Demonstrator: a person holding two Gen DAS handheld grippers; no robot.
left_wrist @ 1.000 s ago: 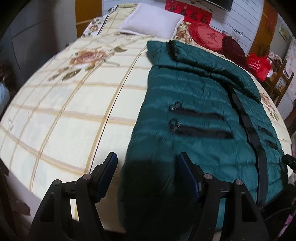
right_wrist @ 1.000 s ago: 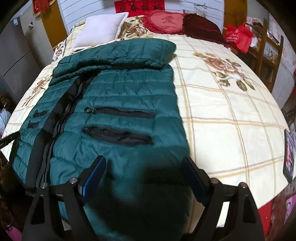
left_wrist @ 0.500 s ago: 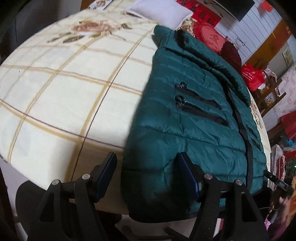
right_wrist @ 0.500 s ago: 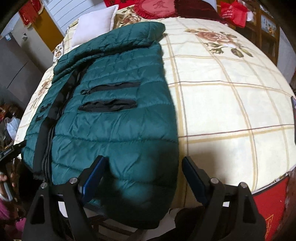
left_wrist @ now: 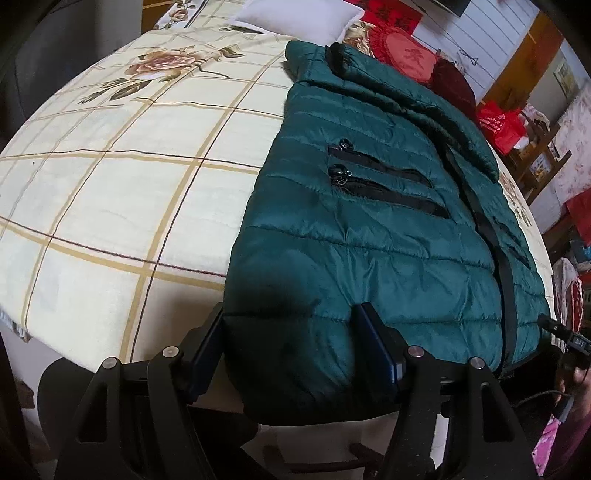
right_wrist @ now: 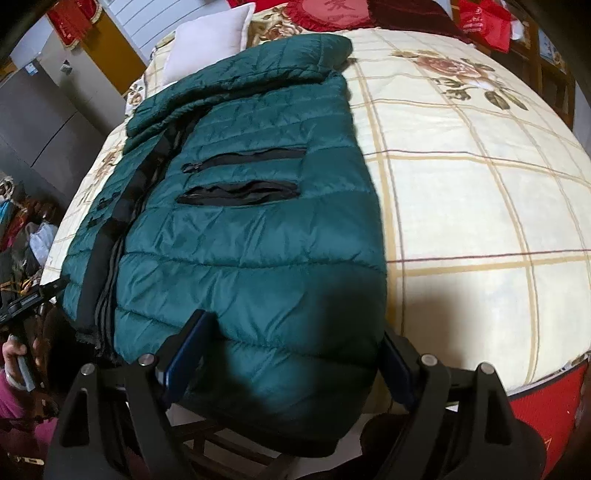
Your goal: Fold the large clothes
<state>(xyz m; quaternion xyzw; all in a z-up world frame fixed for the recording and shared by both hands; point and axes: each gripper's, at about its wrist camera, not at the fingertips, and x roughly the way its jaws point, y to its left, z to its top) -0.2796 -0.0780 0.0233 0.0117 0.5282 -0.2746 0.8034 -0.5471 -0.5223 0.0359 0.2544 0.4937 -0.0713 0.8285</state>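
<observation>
A dark green puffer jacket (left_wrist: 369,240) lies flat on the bed, front up, with black zip pockets and its collar toward the pillows. Its near hem hangs slightly over the bed's edge. My left gripper (left_wrist: 290,321) stands open at the hem's left corner, one finger (left_wrist: 207,339) at the jacket's side edge and the other on top of the fabric. My right gripper (right_wrist: 293,328) is open at the right corner of the jacket (right_wrist: 251,240), and the hem bulges between its wide-set fingers.
The bed (left_wrist: 110,184) has a cream checked cover with roses. At its head lie a white pillow (left_wrist: 299,18), a red heart cushion (left_wrist: 402,55) and a dark red cushion (left_wrist: 450,85). A red bag (left_wrist: 498,125) and wooden shelf (left_wrist: 539,155) stand beside it.
Both grippers tipped downward and drew in on the jacket's near hem, and the bed's front edge came into view. The hem corners now sit between the fingers. Jaw width looks the same.
</observation>
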